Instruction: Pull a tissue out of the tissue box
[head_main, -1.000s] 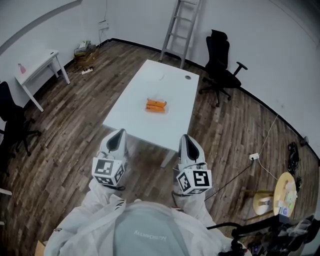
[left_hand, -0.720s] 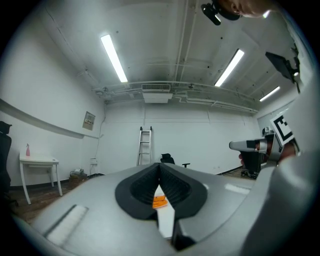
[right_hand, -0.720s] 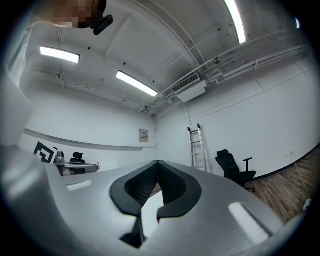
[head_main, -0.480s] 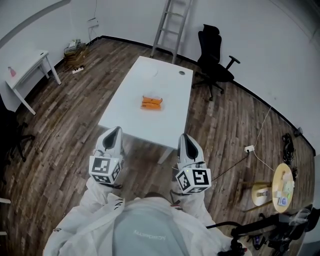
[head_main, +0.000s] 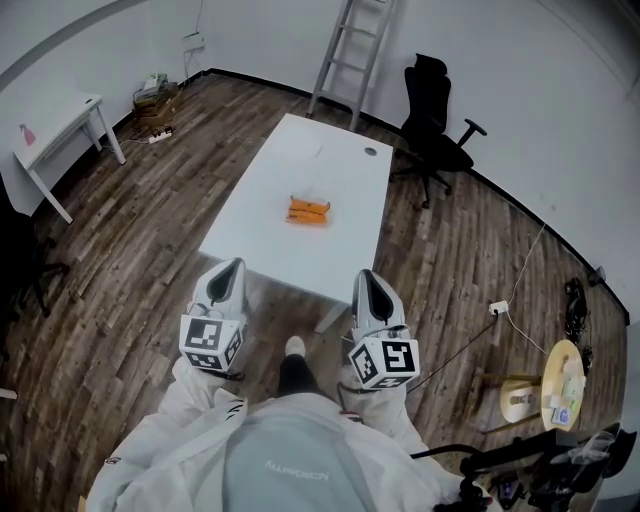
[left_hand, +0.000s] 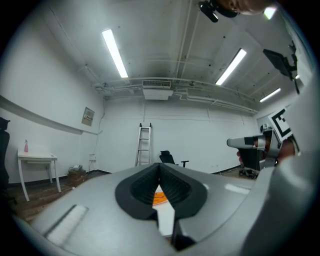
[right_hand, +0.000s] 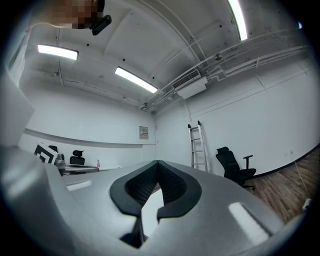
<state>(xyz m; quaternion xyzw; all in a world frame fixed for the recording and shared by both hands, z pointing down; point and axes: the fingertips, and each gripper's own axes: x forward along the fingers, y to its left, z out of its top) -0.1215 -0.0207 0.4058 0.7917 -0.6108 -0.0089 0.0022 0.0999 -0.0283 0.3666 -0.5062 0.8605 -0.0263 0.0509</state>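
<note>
**Tissue pull not yet begun: both grippers clenched and empty, well short of the box**

Nothing of the task is showing as done. The orange tissue box (head_main: 309, 211) is sitting near the middle of the white desk (head_main: 335, 165), at 12 o'clock from the person. A little white is showing at the box's top, too small to say whether it is a tissue. The person is standing off the desk's near end and holding both grippers at waist height, pointing level toward the desk. The left gripper (head_main: 232, 265) is sitting at about 11 o'clock and the right gripper (head_main: 368, 275) at about 1 o'clock. Each is well apart from the box.

Both grippers are carrying nothing, with their jaws pressed together at the tips. By my reading the whole job is remaining: closing in on the desk, opening one gripper, pinching the tissue and drawing it out.

The head view is giving the layout: desk, box, a ladder (head_main: 350, 55) beyond at 12 o'clock and a black chair (head_main: 437, 120) at 1 o'clock. Only the gripper views are showing the jaws meeting. The left gripper view is also catching a sliver of the orange box through the gap below its jaw tips. The right gripper view is showing only white desk there, and no box.
</note>
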